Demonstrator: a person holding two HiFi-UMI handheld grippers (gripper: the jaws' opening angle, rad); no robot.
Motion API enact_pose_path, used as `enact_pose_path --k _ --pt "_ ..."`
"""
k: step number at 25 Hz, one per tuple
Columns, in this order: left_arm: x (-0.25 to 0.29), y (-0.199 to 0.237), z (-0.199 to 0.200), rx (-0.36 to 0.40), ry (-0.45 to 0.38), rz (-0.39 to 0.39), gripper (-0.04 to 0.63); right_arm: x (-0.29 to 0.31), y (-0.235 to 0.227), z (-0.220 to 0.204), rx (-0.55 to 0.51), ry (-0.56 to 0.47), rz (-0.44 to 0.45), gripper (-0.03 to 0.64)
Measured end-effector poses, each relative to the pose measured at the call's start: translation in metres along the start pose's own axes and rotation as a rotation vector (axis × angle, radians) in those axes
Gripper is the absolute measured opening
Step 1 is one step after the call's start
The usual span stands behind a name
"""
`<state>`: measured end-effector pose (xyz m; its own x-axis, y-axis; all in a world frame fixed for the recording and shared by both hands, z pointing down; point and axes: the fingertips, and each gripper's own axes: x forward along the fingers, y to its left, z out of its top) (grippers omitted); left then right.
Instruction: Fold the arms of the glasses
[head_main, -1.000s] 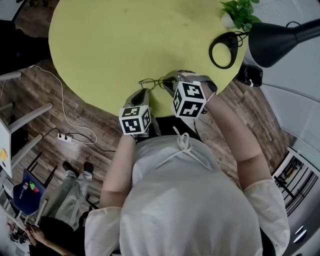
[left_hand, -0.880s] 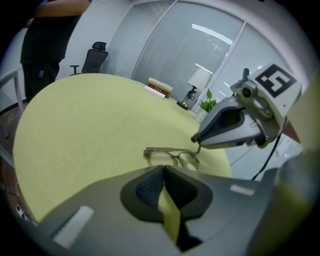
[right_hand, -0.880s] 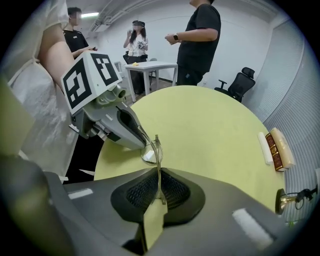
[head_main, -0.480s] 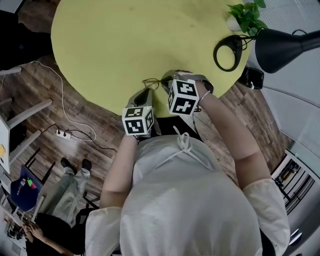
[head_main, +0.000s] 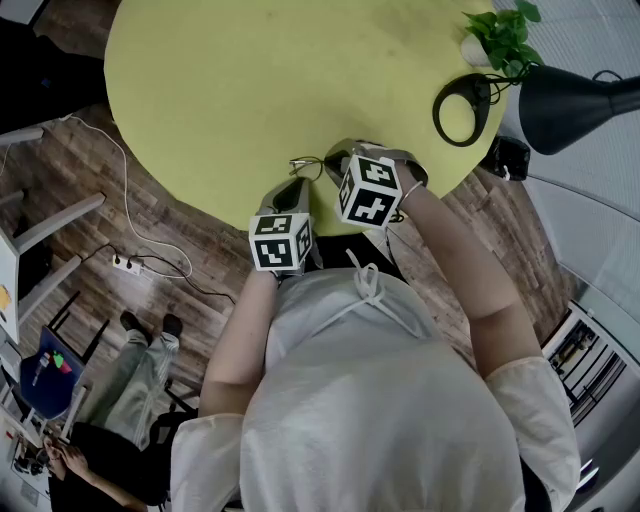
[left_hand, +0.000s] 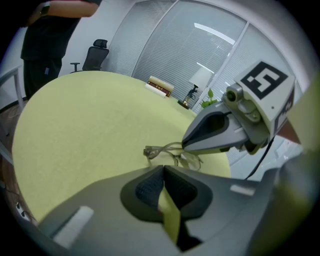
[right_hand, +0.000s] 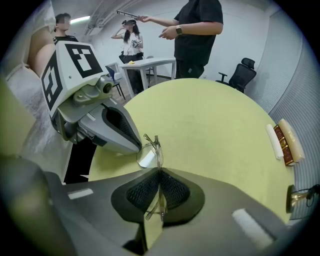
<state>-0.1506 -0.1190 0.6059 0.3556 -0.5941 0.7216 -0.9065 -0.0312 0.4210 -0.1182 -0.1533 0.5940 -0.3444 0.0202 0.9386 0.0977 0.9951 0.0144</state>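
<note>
The thin wire-framed glasses (head_main: 308, 165) lie low over the near edge of the round yellow-green table (head_main: 250, 80). My right gripper (head_main: 332, 166) points steeply down. Its jaws are closing, and in the right gripper view the glasses (right_hand: 151, 152) pass between the pads of my right gripper (right_hand: 159, 172), one lens sticking out beyond the tips. My left gripper (head_main: 296, 186) is shut with nothing between its jaws. In the left gripper view my left gripper (left_hand: 163, 169) sits just short of the glasses (left_hand: 172, 154), at their left end.
A black desk lamp (head_main: 570, 95), its ring base (head_main: 458, 105) and a small plant (head_main: 500, 35) stand at the table's far right. Books (right_hand: 285, 142) lie near the far edge. A power strip (head_main: 130, 267) and cable lie on the wooden floor. People stand beyond the table (right_hand: 195, 30).
My right gripper has sunk a little towards the table with the glasses in it. The left gripper has stayed where it was.
</note>
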Motion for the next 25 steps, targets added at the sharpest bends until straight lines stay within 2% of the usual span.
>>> enact_pose_path --k 9,12,16,19,22,25 --pt "0.0 0.001 -0.001 -0.001 0.009 0.0 0.008 0.002 0.002 -0.001 0.012 -0.004 0.047 0.014" --pt "-0.001 0.001 -0.001 0.002 0.008 -0.002 0.008 0.002 0.0 0.001 0.031 -0.012 0.038 0.026" --pt "-0.003 0.004 0.0 0.015 0.01 0.009 0.007 -0.001 -0.001 0.003 0.032 -0.031 0.01 0.092" --pt "-0.008 0.005 0.006 0.005 0.002 0.006 0.008 -0.01 -0.003 0.009 0.037 -0.074 -0.016 0.094" --pt "-0.016 0.004 0.017 0.008 -0.02 -0.006 0.008 -0.022 -0.005 0.016 0.12 -0.151 -0.031 0.095" --pt "-0.03 -0.003 0.032 0.012 -0.061 -0.016 0.007 -0.042 -0.014 0.017 0.243 -0.233 -0.105 0.069"
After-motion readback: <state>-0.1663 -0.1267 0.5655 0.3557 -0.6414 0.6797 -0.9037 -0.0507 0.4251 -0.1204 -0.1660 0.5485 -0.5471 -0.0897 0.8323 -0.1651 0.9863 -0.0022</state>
